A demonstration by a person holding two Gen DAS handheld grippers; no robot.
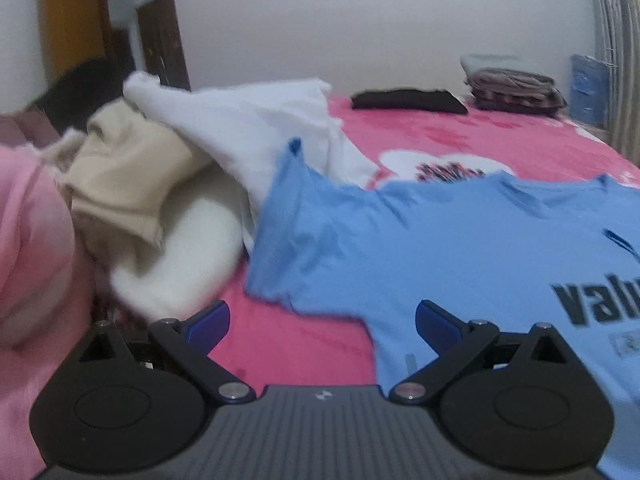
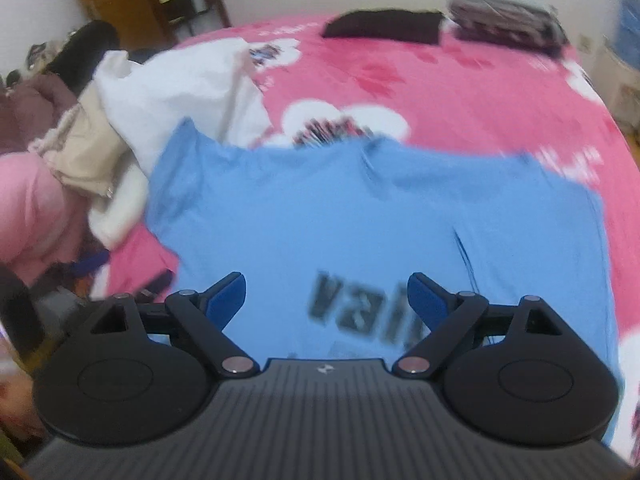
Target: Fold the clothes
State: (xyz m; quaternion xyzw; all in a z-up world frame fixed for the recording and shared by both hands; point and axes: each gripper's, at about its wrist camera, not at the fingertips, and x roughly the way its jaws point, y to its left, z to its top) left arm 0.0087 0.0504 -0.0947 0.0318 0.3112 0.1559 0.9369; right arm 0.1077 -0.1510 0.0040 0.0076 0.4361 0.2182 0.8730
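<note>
Bed [image 2: 460, 92]: pink floral cover, fills most of both views. Two folded stacks at its far edge, a black one [image 2: 384, 26] and a brownish one [image 2: 504, 16] to its right.

Unfolded heap [image 1: 180, 184] at the left: white, beige and pink garments, bunched.

Blue T-shirt [image 2: 360, 216]: spread face-up on the near part of the bed, print facing the cameras, collar toward the far side, hem toward the near edge, so its long axis runs near to far. Left sleeve [image 1: 288, 208] crumpled up against the heap; right sleeve lies flatter.

Right gripper [image 2: 326, 300]: jaws wide, nothing between them, above the shirt's printed chest.

Left gripper [image 1: 322, 322]: jaws wide, empty, over bare cover just left of the shirt's left side edge, below the left sleeve.

Judgement: each gripper is nearer its own side. The left sleeve lies far-left of the left gripper and looks like the next pick; the heap crowds it.
</note>
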